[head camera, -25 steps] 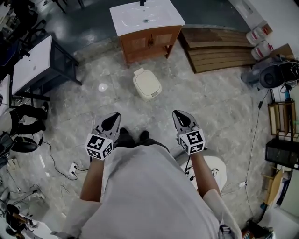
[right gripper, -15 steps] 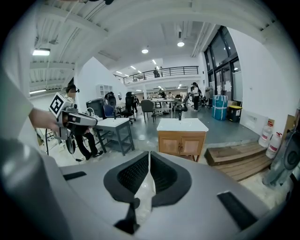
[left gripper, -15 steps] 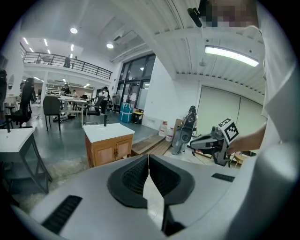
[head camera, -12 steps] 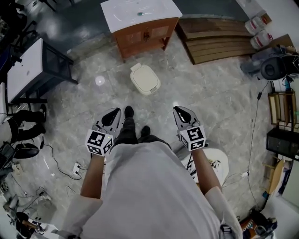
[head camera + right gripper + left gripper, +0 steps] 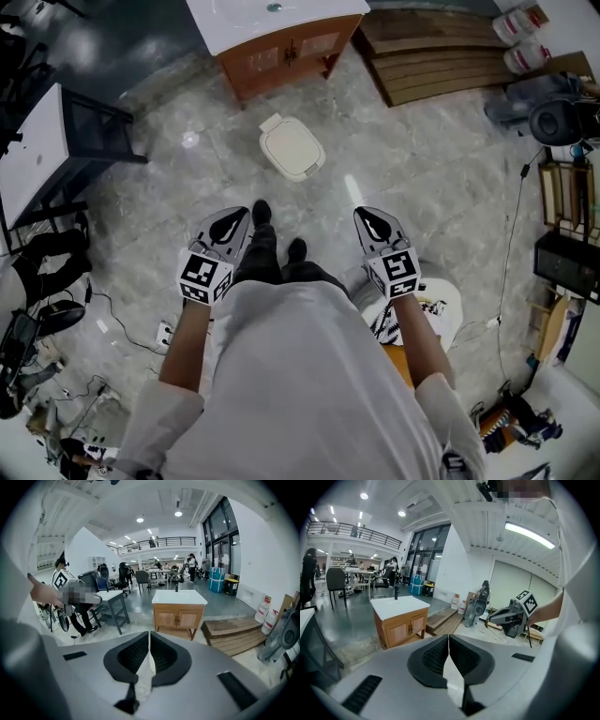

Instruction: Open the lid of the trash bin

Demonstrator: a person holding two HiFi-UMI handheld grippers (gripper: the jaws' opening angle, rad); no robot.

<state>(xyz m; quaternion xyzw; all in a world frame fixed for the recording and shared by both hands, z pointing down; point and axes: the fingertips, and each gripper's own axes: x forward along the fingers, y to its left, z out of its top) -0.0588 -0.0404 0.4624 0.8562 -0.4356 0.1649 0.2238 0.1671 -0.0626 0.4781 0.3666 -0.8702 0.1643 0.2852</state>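
a: what can't we make out here?
b: the wooden sink cabinet (image 5: 281, 47) is cut off by the top edge of the head view. a round white thing (image 5: 442, 314) by our right forearm is half covered, so we can't name it. in both gripper views the grey gripper bodies fill the lower half and cover the floor just ahead.
a: and the trash bin?
b: we count one trash bin (image 5: 292, 148). it is small, cream plastic with rounded corners, its lid is down and a tab sits at its far edge. it stands on the grey marbled floor (image 5: 422, 187) in front of the cabinet, ahead of our two dark shoes (image 5: 262, 214) and well apart from both grippers.
a: the grippers?
b: two. the left gripper (image 5: 236, 216) and the right gripper (image 5: 367, 216) sit level on either side of the shoes, each with a cube of square markers. in each gripper view the ribbed black pads (image 5: 431, 660) nearly meet, with only a thin slit between them and nothing in it.
a: what else do we count?
b: one stack of wooden planks (image 5: 441, 56) right of the cabinet and two white canisters (image 5: 520, 37) beyond it. at the left there is one white-topped surface (image 5: 37, 159) on a black frame, with loose cables (image 5: 122, 328) on the floor.
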